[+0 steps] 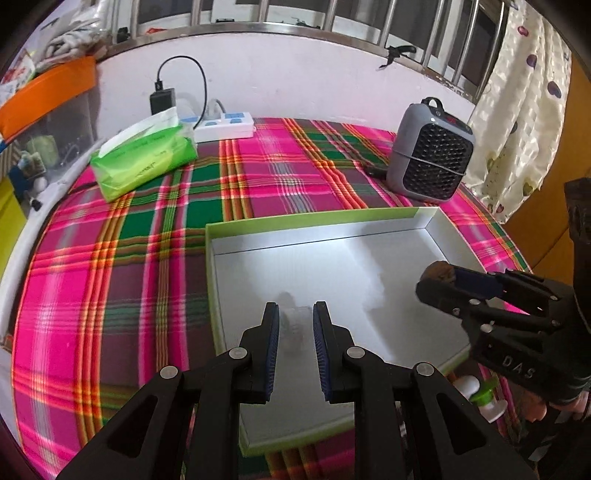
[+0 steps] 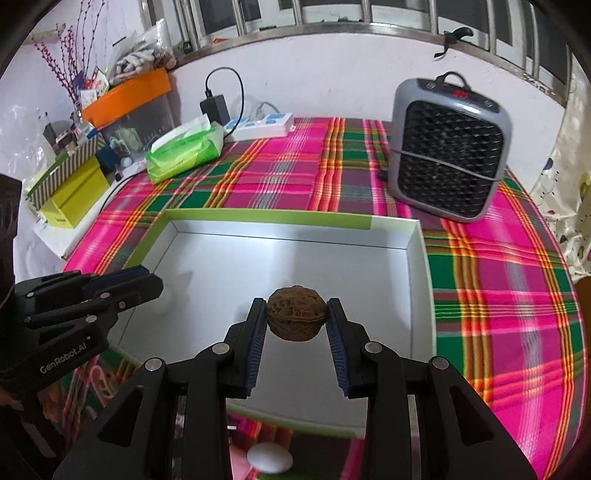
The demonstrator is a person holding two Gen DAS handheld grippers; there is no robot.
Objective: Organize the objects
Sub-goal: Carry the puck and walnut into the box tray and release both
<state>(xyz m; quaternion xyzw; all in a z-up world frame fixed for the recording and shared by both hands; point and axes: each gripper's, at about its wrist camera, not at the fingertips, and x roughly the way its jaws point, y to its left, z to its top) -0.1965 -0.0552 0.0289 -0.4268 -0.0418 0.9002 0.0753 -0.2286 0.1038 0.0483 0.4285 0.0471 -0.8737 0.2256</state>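
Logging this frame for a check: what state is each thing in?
left tool: shut; only a faint blur between its pads.
right tool: shut on the walnut.
walnut: gripped, raised over the box.
box: open, visible floor bare.
heater: upright, display lit.
tissue pack: open, tissue sticking out.
power strip: charger plugged in.

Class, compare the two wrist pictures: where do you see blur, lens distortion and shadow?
Left wrist view: the fisheye bends the window rail into an arc; whatever sits between the pads of the left gripper is smeared beyond naming; soft shadow falls across the tray. Right wrist view: the walnut is sharp, the tablecloth at right streaks.
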